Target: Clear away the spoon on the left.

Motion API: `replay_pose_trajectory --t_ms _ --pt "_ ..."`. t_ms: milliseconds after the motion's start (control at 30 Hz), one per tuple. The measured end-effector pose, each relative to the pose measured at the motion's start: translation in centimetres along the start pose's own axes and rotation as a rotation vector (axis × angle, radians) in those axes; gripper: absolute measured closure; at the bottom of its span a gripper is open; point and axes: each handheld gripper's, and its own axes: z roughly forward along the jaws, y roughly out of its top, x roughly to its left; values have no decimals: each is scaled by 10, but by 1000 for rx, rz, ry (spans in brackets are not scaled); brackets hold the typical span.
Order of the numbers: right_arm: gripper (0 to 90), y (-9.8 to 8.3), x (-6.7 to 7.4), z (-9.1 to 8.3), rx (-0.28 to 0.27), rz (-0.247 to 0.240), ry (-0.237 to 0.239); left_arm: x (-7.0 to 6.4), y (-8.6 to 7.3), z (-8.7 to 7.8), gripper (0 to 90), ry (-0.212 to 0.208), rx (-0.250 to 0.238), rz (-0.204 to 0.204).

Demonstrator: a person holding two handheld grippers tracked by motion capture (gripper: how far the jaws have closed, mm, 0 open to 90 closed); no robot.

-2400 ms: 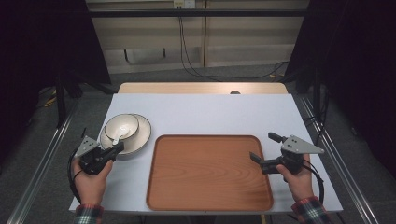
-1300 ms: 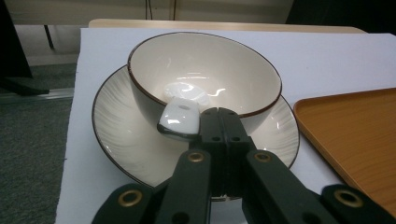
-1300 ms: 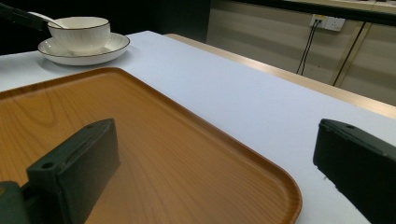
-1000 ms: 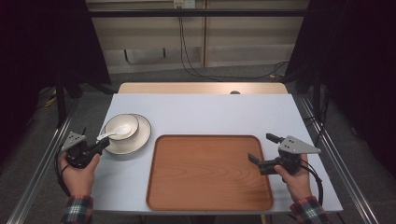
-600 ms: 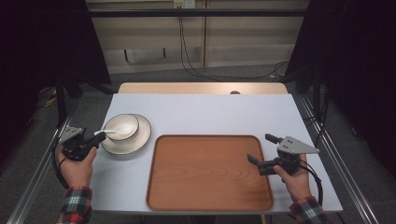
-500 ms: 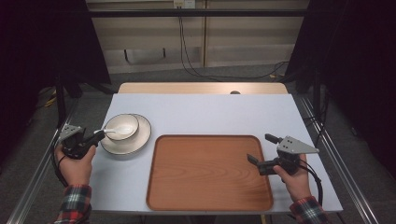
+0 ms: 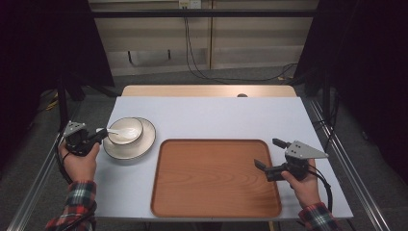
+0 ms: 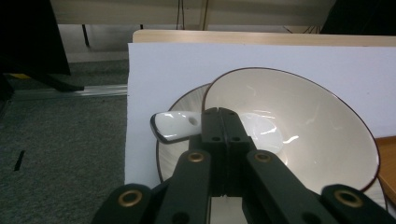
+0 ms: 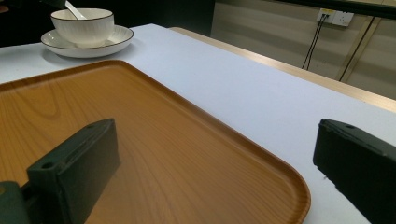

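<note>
A white bowl (image 7: pixel 126 130) with a dark rim sits on a matching plate (image 7: pixel 144 143) at the table's left. A white spoon (image 7: pixel 108 131) lies in the bowl, its handle (image 8: pixel 175 126) sticking out over the rim. My left gripper (image 7: pixel 102 135) is shut, its tips (image 8: pixel 222 112) just in front of that handle; the jaws show no gap, and contact with the spoon cannot be told. My right gripper (image 7: pixel 266 153) stands open above the right edge of the brown wooden tray (image 7: pixel 216 178), nothing between its jaws (image 9: pixel 215 172). Bowl (image 9: pixel 84 25) and plate (image 9: pixel 84 45) stand far off in the right gripper view.
The white table (image 7: pixel 216 115) has a wooden strip along its far edge. My left hand hangs at the table's left edge, beside a metal rail and grey floor (image 8: pixel 60 140). Cables run down the back wall.
My left gripper has drawn back leftward from the plate to the table's left edge, still shut. The spoon handle now shows past its tips. The right gripper has stayed put.
</note>
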Motion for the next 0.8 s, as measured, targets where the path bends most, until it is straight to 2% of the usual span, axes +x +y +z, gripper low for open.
replay_pose_trajectory --t_ms 167,433,500,600,733,767,800 --pt "0 0 1 0 -2 1 3 3 0 3 900 7 0 -5" --pt "0 0 1 -1 -4 4 3 4 -1 -4 892 25 -24 -59" --pt "0 1 0 -2 -10 4 -5 4 -3 -9 839 41 -27 -94" --pt "0 2 1 -3 -13 6 -9 2 -6 -11 779 40 -30 -138" --pt "0 2 3 -3 -4 -6 -4 1 -5 -9 644 55 -36 -151" --pt "0 3 4 -1 -4 -21 -7 1 -4 -5 600 62 -36 -173" --pt "0 3 4 -1 -6 -23 -3 1 -4 -3 560 65 -29 -174"
